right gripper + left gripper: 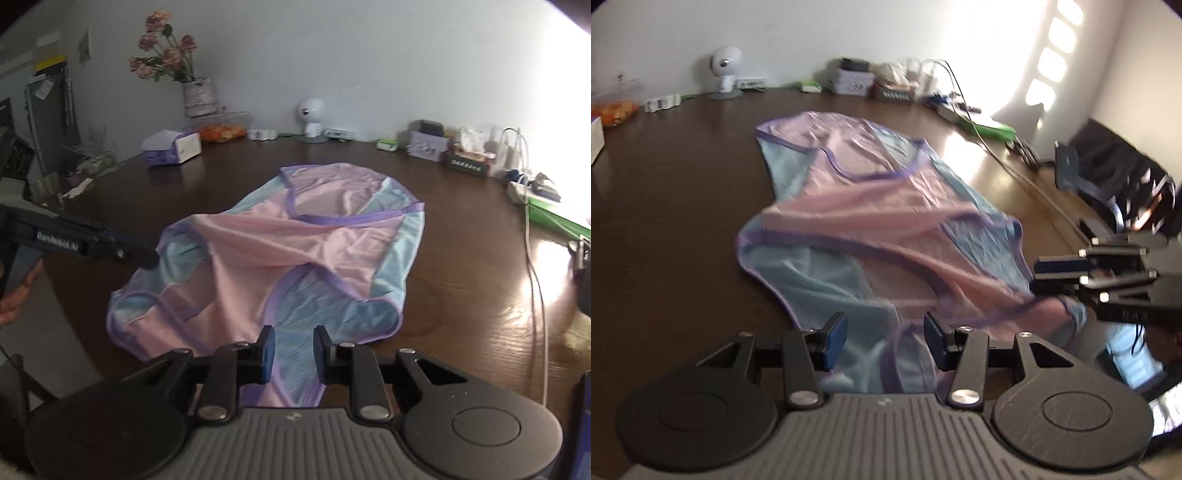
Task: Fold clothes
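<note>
A pink and light-blue garment (879, 206) with purple trim lies crumpled on the dark wooden table (665, 221). My left gripper (884, 343) stands open over its near hem, with thin blue cloth showing in the gap between the pads. In the right wrist view the same garment (280, 240) spreads across the table (461, 277), and the left gripper (147, 260) reaches its left edge. My right gripper (293, 352) has its jaws a little apart, blue cloth lying between them unpinched. From the left wrist view, the right gripper (1045, 275) meets the garment's right edge.
Along the back wall stand a white round gadget (312, 118), a vase of flowers (199, 96), a tissue box (171, 147) and small boxes (851, 81). White cables (535, 277) run down the table's right side. A hand (14, 295) holds the left gripper.
</note>
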